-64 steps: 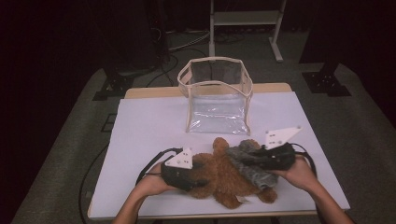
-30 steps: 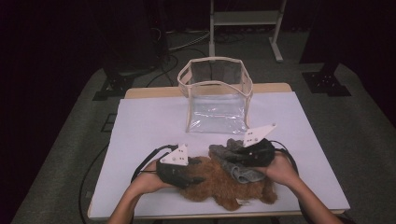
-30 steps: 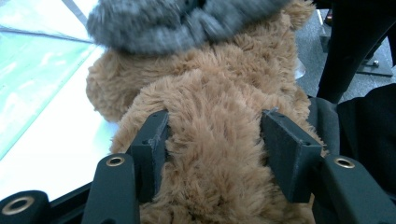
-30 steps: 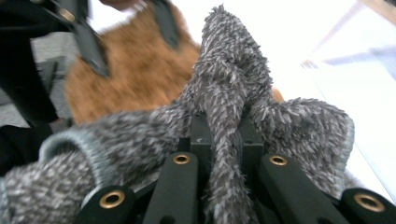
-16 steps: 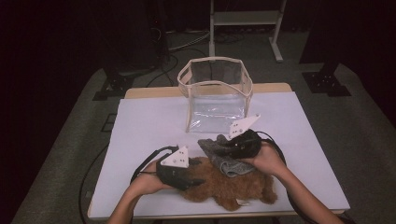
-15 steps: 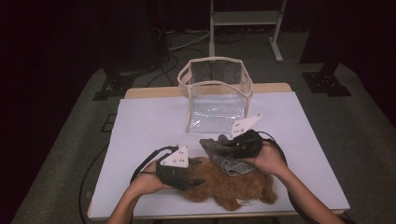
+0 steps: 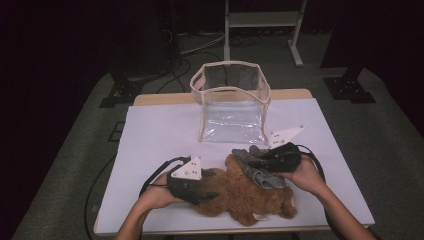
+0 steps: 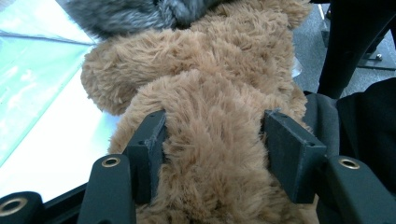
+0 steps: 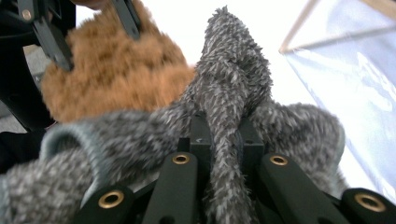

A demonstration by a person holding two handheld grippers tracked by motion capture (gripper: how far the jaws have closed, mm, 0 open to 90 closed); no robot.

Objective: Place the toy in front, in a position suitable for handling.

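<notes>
The person's two forearms come in low over the near edge of the white table [image 7: 150, 130], each hand wrapped around the body of its gripper, with the palms turned inward toward each other. The left gripper [image 7: 212, 186] lies low and nearly flat on the table, pointing to the person's right, and its jaws stand at a middle width with a thick part of the brown plush bear [image 7: 250, 192] pressed between them; in the left gripper view the fur [image 8: 215, 135] bulges between both black pads and touches each one, so this gripper holds the bear. The right gripper [image 7: 250, 161] is held a little higher, with the wrist bent so that the jaws point to the person's left, toward the other gripper. Its jaws are narrow, closed on a fold of the grey fuzzy cloth [image 7: 260, 172]; in the right gripper view the cloth [image 9: 229, 93] rises straight up from between the pads. The cloth lies over the bear's upper part, just under and in front of the right gripper. Beyond both grippers, further from the person, the clear plastic bag [image 7: 231, 107] with the cream edge stands upright and open, near the right gripper but apart from it.
</notes>
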